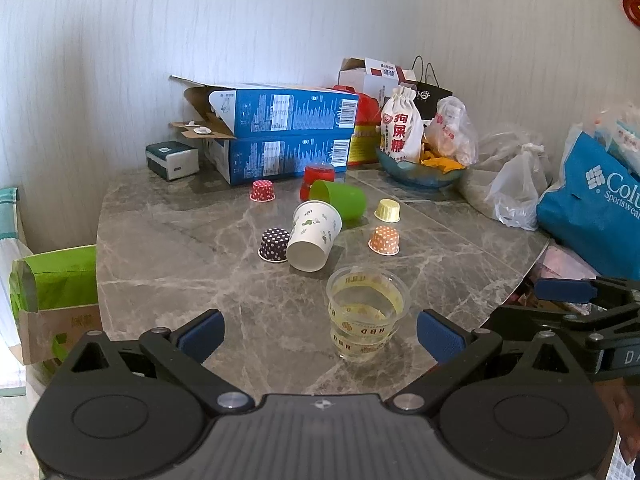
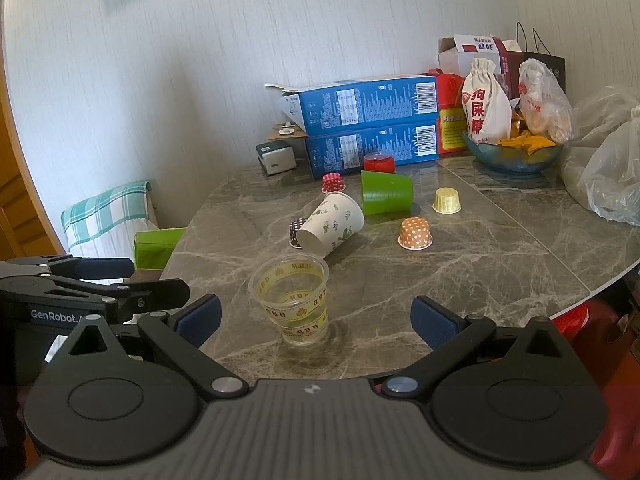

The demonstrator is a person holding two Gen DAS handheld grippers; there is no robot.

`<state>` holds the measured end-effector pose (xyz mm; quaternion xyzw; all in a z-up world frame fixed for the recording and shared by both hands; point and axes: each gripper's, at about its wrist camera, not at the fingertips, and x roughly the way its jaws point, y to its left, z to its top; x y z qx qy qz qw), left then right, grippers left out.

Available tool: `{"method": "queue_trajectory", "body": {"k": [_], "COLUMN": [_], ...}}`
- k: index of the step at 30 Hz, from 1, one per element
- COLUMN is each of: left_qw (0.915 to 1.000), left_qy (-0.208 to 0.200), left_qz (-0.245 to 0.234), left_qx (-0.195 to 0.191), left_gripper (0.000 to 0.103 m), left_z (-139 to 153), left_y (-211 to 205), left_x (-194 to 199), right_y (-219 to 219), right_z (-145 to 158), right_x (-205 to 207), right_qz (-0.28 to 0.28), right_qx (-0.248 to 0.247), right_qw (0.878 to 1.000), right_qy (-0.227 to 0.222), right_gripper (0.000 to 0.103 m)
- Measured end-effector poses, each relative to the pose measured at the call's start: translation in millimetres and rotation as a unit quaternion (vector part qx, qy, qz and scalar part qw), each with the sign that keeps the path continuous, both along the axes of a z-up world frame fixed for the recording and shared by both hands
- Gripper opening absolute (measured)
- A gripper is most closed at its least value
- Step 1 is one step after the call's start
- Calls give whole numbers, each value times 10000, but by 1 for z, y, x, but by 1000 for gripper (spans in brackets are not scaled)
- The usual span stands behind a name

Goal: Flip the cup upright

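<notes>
A clear plastic cup (image 1: pixel 368 312) (image 2: pixel 291 298) stands upright, mouth up, near the front edge of the grey marble table (image 1: pixel 168 240) (image 2: pixel 500 264), a printed ribbon coiled inside it. Beyond it two larger cups lie on their sides, touching: a white paper cup (image 1: pixel 314 236) (image 2: pixel 331 224) with a leaf print and a green plastic cup (image 1: pixel 342 199) (image 2: pixel 386 198). Four small dotted or foil baking cups sit upside down around them: red (image 1: pixel 263 191) (image 2: pixel 333 182), dark (image 1: pixel 274 244) (image 2: pixel 297 232), orange (image 1: pixel 384 240) (image 2: pixel 415 233) and yellow (image 1: pixel 387 210) (image 2: pixel 447 200). Two blue boxes (image 1: pixel 280 136) (image 2: pixel 368 124) are stacked by the wall. Only the left wrist view shows the blue shopping bag (image 1: pixel 592 208); only the right wrist view shows a checked cloth (image 2: pixel 108 212) beside the table. The left gripper (image 1: pixel 320 334) (image 2: pixel 132 280) hovers with jaws wide apart, the clear cup between them but untouched. The right gripper (image 2: pixel 316 320) (image 1: pixel 576 292) is likewise spread wide, holding nothing, the cup just left of its centre.
</notes>
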<state>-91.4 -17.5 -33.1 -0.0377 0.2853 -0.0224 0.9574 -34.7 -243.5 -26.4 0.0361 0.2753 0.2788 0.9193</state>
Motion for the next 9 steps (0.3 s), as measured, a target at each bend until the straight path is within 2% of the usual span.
{"method": "queue_trajectory", "body": {"k": [9], "left_qw": [9997], "left_qy": [-143], "left_qz": [-18], "left_qx": [198], "left_gripper": [103], "left_z": [-3], "left_y": [-7], "left_x": [-1], "right_y": [0], "right_z": [-1], "right_x": [1], "right_qz": [2], "right_qx": [-10], "right_qw": [10000], "right_qy": [-2], "right_gripper": [102]}}
